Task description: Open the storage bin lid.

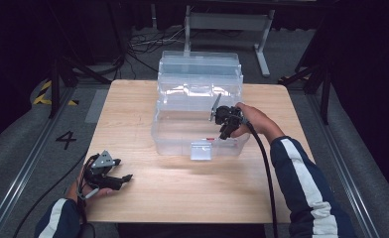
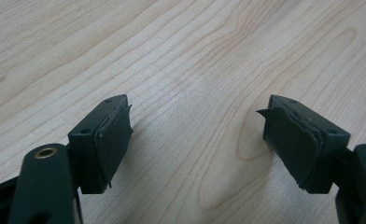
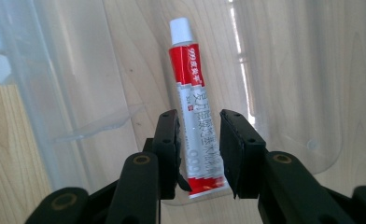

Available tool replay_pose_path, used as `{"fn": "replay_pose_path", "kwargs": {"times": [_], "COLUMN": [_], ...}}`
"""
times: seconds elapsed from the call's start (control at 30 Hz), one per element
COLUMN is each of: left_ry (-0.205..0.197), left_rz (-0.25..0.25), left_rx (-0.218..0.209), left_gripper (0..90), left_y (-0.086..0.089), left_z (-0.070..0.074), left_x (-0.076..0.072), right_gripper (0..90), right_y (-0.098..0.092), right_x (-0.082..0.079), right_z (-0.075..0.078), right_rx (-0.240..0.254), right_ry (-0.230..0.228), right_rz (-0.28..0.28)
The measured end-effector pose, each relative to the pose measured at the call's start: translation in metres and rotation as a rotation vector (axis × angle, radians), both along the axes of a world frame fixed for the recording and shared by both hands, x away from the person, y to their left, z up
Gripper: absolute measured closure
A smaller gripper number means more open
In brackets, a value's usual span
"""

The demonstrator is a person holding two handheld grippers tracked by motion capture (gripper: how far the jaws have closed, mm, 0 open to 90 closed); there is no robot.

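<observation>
A red and white tube (image 3: pixel 186 60) with a white cap points away from the camera, inside a clear plastic box (image 3: pixel 69 84). My right gripper (image 3: pixel 199 116) reaches into the box, and both black pads press on the tube's lower half. In the high view the right gripper (image 1: pixel 224 130) points down into the front of the clear box (image 1: pixel 198 101) at the table's middle. My left gripper (image 1: pixel 124 179) rests near the front left of the table. Its jaws (image 2: pixel 195 107) stand wide apart over bare wood, with nothing between them.
The box is a tall, stepped, see-through organiser with a white latch (image 1: pixel 201 149) on its front wall. The light wooden table (image 1: pixel 182 183) has free room in front of the box and to its left. A black cable (image 1: pixel 264 163) trails from the right gripper along the sleeve.
</observation>
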State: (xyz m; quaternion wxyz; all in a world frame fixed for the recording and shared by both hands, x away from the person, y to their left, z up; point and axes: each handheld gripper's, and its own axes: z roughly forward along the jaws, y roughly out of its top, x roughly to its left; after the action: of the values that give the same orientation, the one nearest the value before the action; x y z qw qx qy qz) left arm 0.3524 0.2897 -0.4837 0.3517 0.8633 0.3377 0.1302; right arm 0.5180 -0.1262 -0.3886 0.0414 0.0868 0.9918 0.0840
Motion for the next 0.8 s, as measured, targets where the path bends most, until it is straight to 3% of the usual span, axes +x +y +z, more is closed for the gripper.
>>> {"fn": "replay_pose_path", "kwargs": {"times": [0.4, 0.67, 0.8], "left_ry": [0.002, 0.026, 0.016], "left_rz": [0.005, -0.004, -0.027], "left_rx": [0.0, 0.035, 0.068], "left_gripper": [23.5, 22.8, 24.5], "left_y": [-0.001, -0.008, -0.02], "left_z": [0.0, 0.004, 0.011], "left_x": [0.0, 0.004, 0.008], "right_gripper": [67.4, 65.5, 63.5], "right_y": [-0.013, -0.033, -0.04], "right_x": [-0.003, -0.011, -0.014], "right_z": [0.015, 0.038, 0.043], "right_rx": [0.078, 0.272, 0.307], "right_ry": [-0.051, -0.146, -0.184], "right_rz": [-0.025, -0.062, -0.066]}}
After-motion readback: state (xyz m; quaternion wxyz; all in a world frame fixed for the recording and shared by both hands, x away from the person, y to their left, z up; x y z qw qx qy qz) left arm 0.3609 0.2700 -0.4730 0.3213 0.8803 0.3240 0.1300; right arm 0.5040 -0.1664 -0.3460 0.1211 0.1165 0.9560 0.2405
